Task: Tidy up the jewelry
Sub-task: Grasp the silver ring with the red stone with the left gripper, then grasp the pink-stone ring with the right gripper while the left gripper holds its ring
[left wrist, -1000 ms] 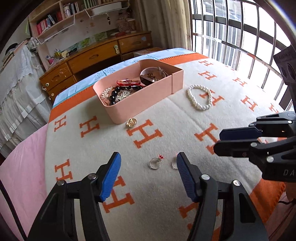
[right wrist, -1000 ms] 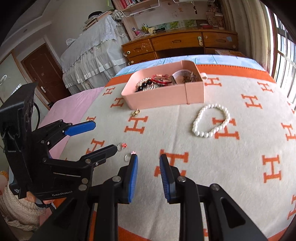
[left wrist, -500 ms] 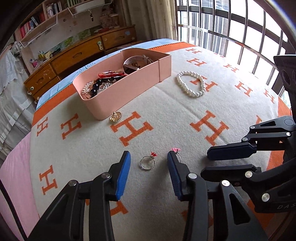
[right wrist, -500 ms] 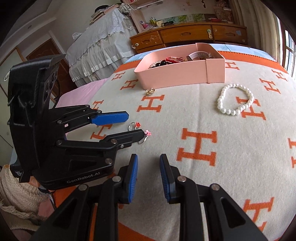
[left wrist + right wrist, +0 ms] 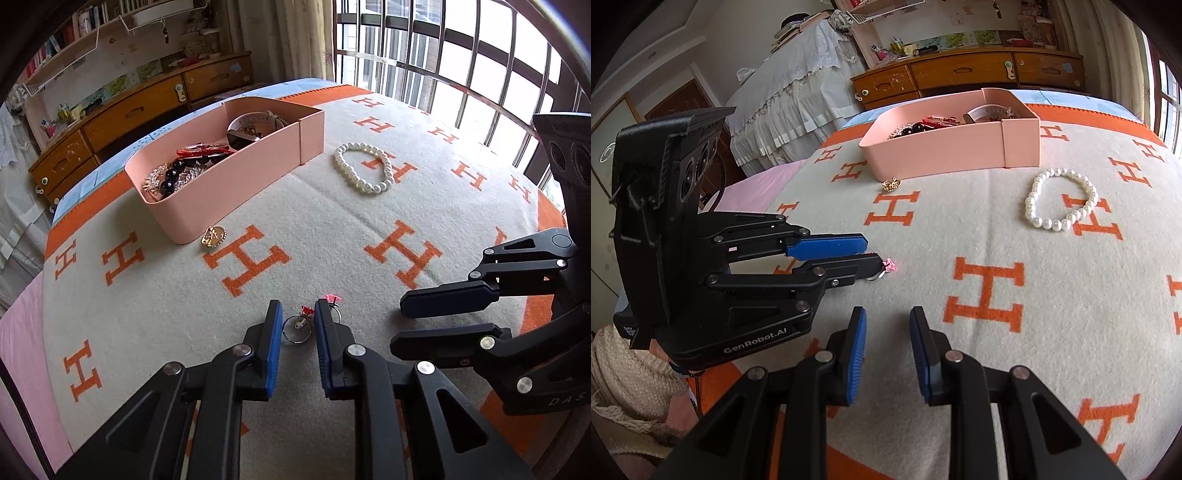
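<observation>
A silver ring with a red stone [image 5: 297, 328] lies on the blanket between the pads of my left gripper [image 5: 298, 317], which is narrowly open around it. A second ring with a pink stone [image 5: 334, 302] lies just right of the right pad; it also shows in the right wrist view [image 5: 888, 266]. My right gripper [image 5: 887, 325] is open and empty, hovering right of the left one. A pink tray [image 5: 236, 181] holds several pieces of jewelry. A pearl bracelet [image 5: 364, 168] and a gold brooch [image 5: 213, 236] lie on the blanket.
The bed is covered by a cream blanket with orange H letters [image 5: 251, 258]. A wooden dresser [image 5: 129, 118] stands behind the bed, a barred window [image 5: 461, 66] is on the right, and a white-covered piece of furniture [image 5: 790, 92] stands by the door.
My left gripper has moved down and forward to the red-stone ring and its jaws have narrowed around it. The right gripper has stayed beside it, still open.
</observation>
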Demonstrator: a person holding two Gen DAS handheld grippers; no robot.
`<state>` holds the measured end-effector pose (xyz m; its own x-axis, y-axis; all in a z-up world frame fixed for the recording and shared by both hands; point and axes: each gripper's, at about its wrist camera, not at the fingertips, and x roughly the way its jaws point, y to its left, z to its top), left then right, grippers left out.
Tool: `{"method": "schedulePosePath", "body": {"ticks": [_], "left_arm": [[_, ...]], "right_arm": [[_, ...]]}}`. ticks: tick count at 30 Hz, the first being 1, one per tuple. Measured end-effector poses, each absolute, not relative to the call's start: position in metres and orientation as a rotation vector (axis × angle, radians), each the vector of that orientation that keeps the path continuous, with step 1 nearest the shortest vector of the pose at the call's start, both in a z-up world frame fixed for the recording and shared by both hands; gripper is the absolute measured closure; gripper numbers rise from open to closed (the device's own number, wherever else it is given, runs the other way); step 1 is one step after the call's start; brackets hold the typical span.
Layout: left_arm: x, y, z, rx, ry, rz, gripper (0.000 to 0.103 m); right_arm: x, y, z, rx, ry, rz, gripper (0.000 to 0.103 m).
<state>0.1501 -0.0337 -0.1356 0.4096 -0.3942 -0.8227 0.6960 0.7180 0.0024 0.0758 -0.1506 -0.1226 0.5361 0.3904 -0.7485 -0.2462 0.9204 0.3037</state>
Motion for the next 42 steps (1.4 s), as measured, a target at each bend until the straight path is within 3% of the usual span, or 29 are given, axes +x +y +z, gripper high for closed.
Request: {"method": "schedulePosePath", "body": {"ticks": [26, 42], "left_arm": [[0.147, 0.050, -0.104, -0.084, 0.963, -0.464, 0.090], [0.147, 0.074, -0.105, -0.161, 0.953, -0.448, 0.090]], "right_arm": [[0.114, -0.116, -0.124, 0.209, 0.979, 0.399, 0.078], [0.125, -0.110, -0.116, 0.031, 0.985, 0.287, 0.078]]}}
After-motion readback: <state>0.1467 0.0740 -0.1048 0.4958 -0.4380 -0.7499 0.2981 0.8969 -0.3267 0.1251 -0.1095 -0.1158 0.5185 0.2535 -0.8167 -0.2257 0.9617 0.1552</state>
